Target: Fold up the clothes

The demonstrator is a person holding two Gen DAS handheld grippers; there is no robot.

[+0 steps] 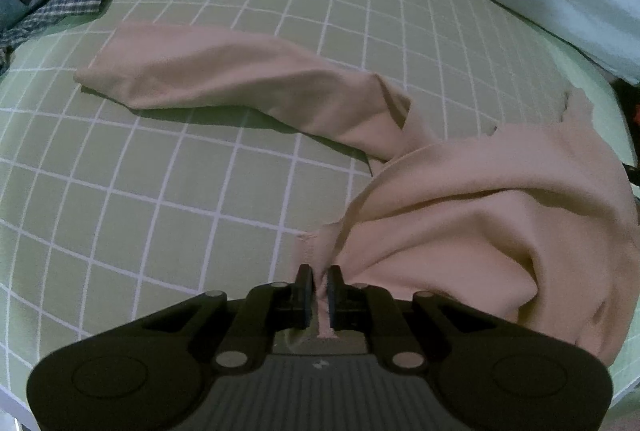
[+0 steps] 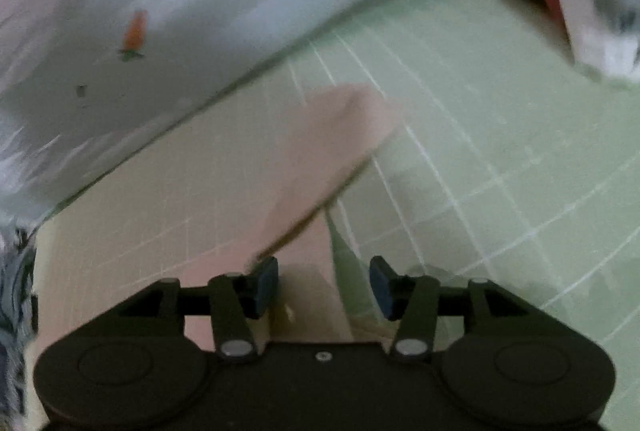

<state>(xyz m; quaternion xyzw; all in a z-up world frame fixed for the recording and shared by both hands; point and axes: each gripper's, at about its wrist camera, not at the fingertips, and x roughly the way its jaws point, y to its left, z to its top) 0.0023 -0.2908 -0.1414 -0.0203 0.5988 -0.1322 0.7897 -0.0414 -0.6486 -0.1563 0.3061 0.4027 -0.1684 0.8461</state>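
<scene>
The left gripper pinches a hem corner of the pink sweatshirt, lifting it off the green checked bedsheet; one sleeve trails flat beyond. The right gripper hangs parted, its pads pressing nothing, above blurred pink cloth. The garment appears mid-spread; next, the right likely needs a matching corner before any fold.

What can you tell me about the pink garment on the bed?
The pink garment looks like soft knit, rumpled. One long sleeve lies stretched flat on the green checked sheet; the body is bunched and lifted where the left tongs pinch an edge. The open right tongs hang over another part.
</scene>
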